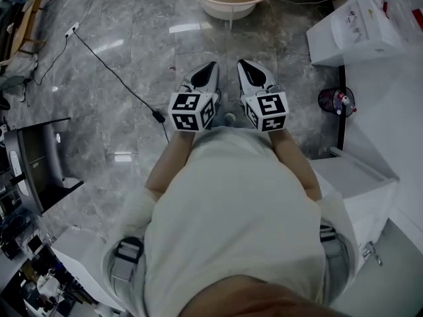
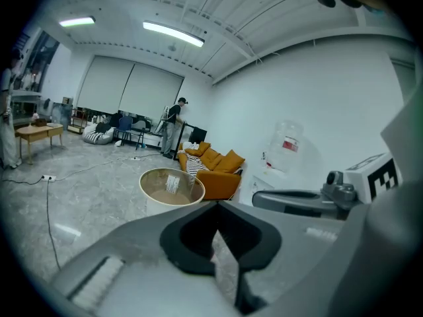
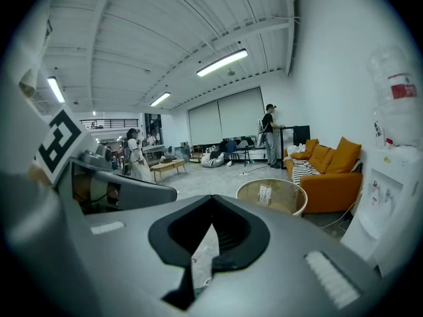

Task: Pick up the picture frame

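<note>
Grey marble floor point(image 1: 132, 32) spread through a big open room, with a black cable point(image 1: 112, 71) trailing across it on the left and white furniture along the right. A round table point(image 1: 228, 8) stood on the far side, straight ahead of the person, and an orange sofa point(image 2: 215, 167) sat beyond it against the far wall.

The left gripper point(image 1: 209, 68) and the right gripper point(image 1: 246, 65) were held side by side, close to the chest, both aimed toward the table. Each claw was clenched tight, and only floor showed through the slit between its jaws, so neither held anything.

No picture frame could be made out in any view, so its place could not be told. By that reading the task had not begun. Finding the frame, reaching it, opening a claw and closing on it all remained to be done.
</note>
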A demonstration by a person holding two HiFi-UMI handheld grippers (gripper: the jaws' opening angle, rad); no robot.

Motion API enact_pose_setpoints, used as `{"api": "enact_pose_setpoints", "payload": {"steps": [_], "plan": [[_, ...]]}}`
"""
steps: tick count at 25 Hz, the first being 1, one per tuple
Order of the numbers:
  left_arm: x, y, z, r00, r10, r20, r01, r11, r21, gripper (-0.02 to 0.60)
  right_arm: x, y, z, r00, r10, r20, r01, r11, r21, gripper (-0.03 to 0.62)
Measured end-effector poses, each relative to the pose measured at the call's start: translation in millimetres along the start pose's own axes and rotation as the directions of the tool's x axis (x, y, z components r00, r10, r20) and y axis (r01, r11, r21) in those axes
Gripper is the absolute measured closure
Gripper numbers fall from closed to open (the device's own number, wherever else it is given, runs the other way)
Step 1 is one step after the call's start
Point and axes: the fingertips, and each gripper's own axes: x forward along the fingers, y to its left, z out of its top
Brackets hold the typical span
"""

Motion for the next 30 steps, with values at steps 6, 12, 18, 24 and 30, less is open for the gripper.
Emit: {"api": "enact_pose_setpoints", "payload": {"steps": [6,12,18,24,30], "plan": [[25.6,13.8,3.8,1.000,-0.017,-0.019,0.017,1.000,-0.006,0.580,19.9,-13.2,-2.3,1.000,0.007,-0.025,-0.007,1.000,0.011,0.592],[62.8,40.4,29.7,1.000,-0.027,-0.014,0.027,1.000,-0.005,0.580,60.2,-31.5,9.8,0.999,0.018,-0.035,-0.018,1.000,0.012,0.592],[100.6,78.6,64.6,0.999,-0.036,-0.010,0.036,0.999,-0.010,0.580,117.1,-47.1,35.0,0.999,0.027,-0.045,-0.027,1.000,-0.007,0.592],[133.6,119.9,111.1,0.998,-0.056,-0.001,0.056,0.998,-0.001,0.580,176.6,-60.5,71.1,0.999,0.015,-0.043,-0.016,1.000,-0.024,0.592],[165.6,159.3,146.7,0.997,-0.081,-0.002,0.081,0.997,0.001,0.580,224.8,-74.8,101.3,0.999,-0.018,-0.034,0.017,1.000,-0.026,0.592]]}}
